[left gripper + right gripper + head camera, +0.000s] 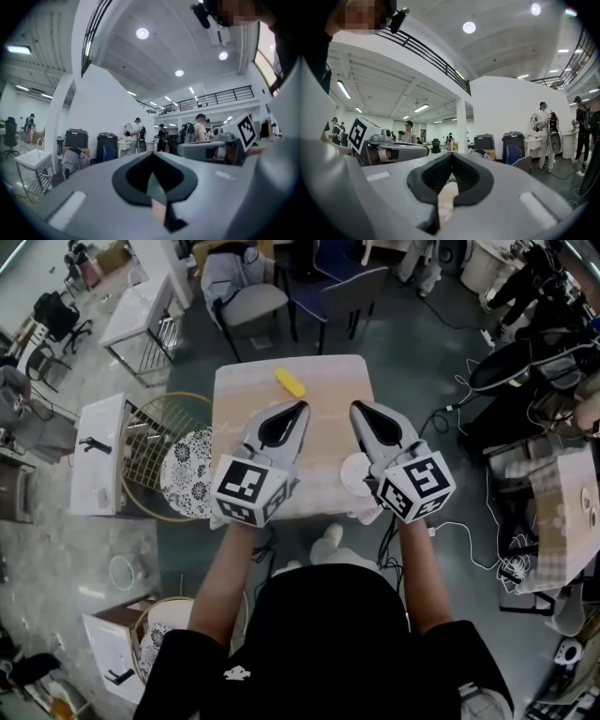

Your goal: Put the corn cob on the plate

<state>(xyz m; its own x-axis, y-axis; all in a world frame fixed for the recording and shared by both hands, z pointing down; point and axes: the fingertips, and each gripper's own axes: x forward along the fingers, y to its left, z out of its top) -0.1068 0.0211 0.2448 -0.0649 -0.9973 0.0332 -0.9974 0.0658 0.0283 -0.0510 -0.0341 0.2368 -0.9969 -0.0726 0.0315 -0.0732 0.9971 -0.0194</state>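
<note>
You have yet to begin, I judge: the small yellow corn cob lies on the pale wooden table just ahead of both tips, while the round white plate sits below your right gripper. It and your left gripper are closed tight on nothing (pick-up and placing remain). No writing is legible, only coded squares on the marker cubes.
</note>
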